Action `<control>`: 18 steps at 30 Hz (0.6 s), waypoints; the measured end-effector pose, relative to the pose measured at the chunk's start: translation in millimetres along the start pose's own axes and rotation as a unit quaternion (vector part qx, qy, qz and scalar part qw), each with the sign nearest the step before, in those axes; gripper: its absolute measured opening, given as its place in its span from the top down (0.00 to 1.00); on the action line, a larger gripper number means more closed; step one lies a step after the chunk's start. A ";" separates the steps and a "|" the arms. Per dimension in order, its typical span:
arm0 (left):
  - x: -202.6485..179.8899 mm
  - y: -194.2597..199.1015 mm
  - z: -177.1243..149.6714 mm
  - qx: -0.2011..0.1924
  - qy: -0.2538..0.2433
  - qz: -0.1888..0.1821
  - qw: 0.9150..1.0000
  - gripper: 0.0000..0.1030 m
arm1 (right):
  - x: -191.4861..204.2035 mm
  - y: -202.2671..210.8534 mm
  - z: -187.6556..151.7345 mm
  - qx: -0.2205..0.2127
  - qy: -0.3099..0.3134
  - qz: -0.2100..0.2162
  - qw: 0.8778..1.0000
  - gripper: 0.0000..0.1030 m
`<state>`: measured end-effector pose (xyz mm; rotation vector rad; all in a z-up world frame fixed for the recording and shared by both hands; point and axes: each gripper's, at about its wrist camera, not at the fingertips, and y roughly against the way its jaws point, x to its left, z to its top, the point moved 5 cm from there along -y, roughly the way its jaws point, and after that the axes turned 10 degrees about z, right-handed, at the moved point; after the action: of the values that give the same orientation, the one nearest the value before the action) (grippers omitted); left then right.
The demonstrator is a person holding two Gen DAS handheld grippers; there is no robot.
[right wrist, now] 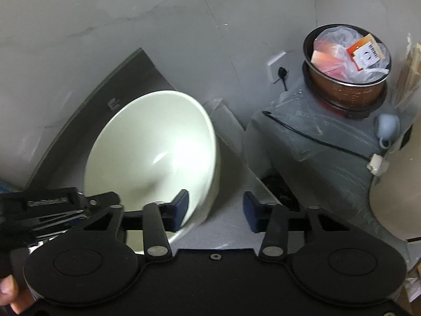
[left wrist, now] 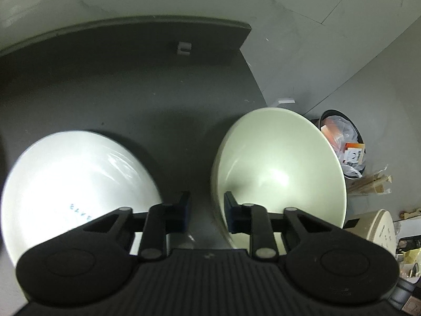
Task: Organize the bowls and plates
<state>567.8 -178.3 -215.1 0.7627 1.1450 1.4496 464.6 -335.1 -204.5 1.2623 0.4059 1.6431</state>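
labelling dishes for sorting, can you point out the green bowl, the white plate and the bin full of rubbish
green bowl (left wrist: pixel 279 168): left wrist view, on its inner wall.
white plate (left wrist: pixel 79 179): left wrist view, on its flat middle.
bin full of rubbish (right wrist: pixel 350 89): right wrist view, on its copper-coloured outer side.

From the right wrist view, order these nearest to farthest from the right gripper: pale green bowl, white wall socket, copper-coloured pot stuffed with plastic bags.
1. Pale green bowl, left, at the right gripper's left finger.
2. White wall socket, centre, on the wall.
3. Copper-coloured pot, upper right; roughly level with the socket, hard to separate.
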 end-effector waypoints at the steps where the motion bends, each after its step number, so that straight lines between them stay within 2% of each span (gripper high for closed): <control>1: -1.9 -2.9 0.0 0.005 0.001 -0.008 1.000 0.86 | 2.4 -0.9 0.4 -0.002 0.002 0.011 1.000 0.74; 2: -3.5 -4.9 -0.2 0.010 0.001 -0.012 1.000 0.90 | 3.9 -1.0 0.7 -0.005 0.003 0.014 1.000 0.77; 5: -6.9 -2.5 2.5 0.008 -0.004 -0.001 1.000 0.90 | 6.8 0.2 2.8 -0.007 0.005 0.005 1.000 0.78; 8: -10.4 7.5 4.9 -0.008 -0.014 -0.007 1.000 0.90 | 7.8 7.7 5.1 -0.018 0.005 0.009 1.000 0.78; 18: 1.4 34.1 -3.0 -0.011 -0.005 -0.014 1.000 0.90 | 21.6 31.7 -1.3 -0.035 0.007 0.018 0.999 0.78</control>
<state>552.7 -176.0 -184.4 0.7363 1.1252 1.4318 448.4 -331.1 -169.9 1.2131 0.3317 1.6829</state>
